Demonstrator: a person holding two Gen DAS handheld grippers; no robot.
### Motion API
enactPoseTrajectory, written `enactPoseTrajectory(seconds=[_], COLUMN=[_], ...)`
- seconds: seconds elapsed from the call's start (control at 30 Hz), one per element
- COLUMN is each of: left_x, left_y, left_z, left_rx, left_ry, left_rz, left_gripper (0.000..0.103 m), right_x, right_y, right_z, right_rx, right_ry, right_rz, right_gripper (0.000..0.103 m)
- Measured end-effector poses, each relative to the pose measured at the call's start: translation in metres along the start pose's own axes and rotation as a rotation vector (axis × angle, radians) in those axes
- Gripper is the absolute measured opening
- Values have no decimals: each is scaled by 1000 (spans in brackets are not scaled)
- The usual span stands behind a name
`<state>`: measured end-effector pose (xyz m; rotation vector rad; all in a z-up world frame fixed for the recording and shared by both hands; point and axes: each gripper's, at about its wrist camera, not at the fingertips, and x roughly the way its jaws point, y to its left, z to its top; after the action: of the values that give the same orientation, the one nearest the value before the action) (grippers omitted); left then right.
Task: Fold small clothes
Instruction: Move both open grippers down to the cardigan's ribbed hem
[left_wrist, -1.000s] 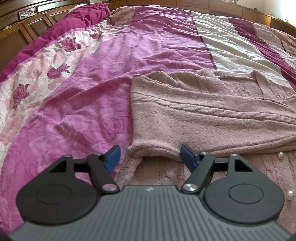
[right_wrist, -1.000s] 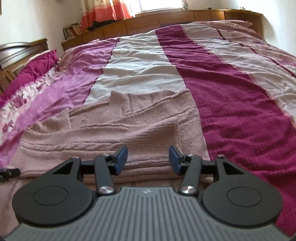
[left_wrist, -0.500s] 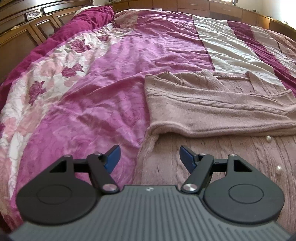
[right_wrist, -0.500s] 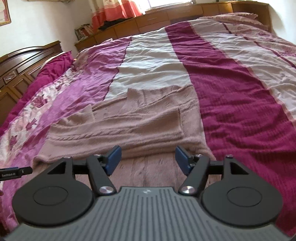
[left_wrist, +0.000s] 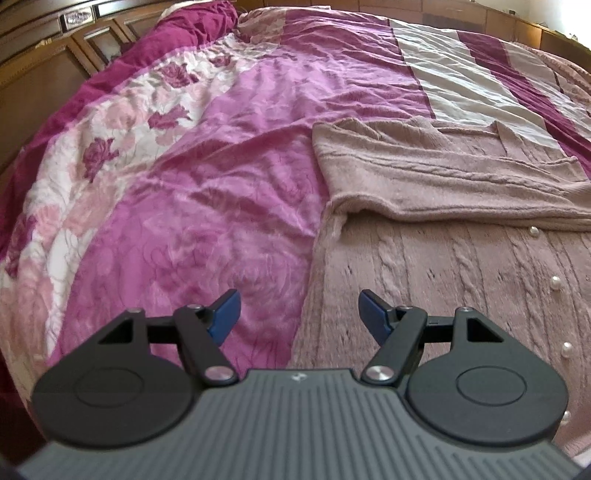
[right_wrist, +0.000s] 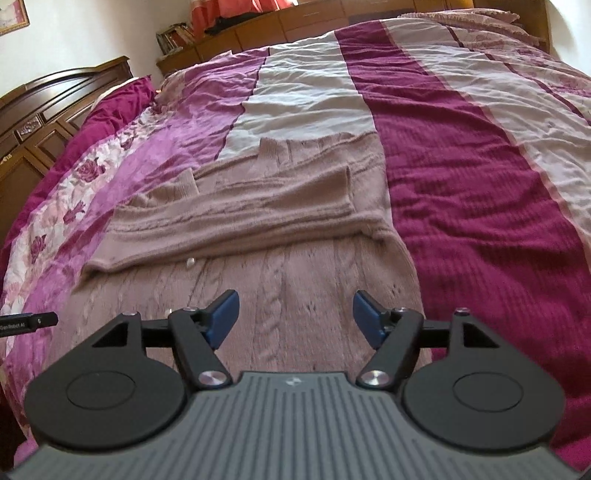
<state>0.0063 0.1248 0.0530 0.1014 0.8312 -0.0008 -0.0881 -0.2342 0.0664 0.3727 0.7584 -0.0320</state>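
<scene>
On the bed: a pink cardigan lies flat on the bedspread, its far part folded toward us.
Left claw: spread wide, empty, over the cardigan's left edge.
Right claw: jaws just widened, nothing between them, above the near panel.
Pearl buttons: sewn down the front.
Risk: a shallow pinch would likely lift one layer, dragging the fold crooked.
</scene>
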Motion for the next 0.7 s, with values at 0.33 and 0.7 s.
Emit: enactPoseTrajectory(seconds=[0.33, 0.7], left_x=[-10, -12], left_y=[-4, -9], left_z=[-17, -34], left_rx=[-2, 10], left_ry=[13, 58], left_rz=[-56, -89], left_gripper=[72, 72], right_x=[-17, -27], right_y=[-13, -26], right_z=[-24, -46], right_rx=[4, -6], right_ry=[41, 81], right_rz=[-25, -48], right_gripper=[75, 81])
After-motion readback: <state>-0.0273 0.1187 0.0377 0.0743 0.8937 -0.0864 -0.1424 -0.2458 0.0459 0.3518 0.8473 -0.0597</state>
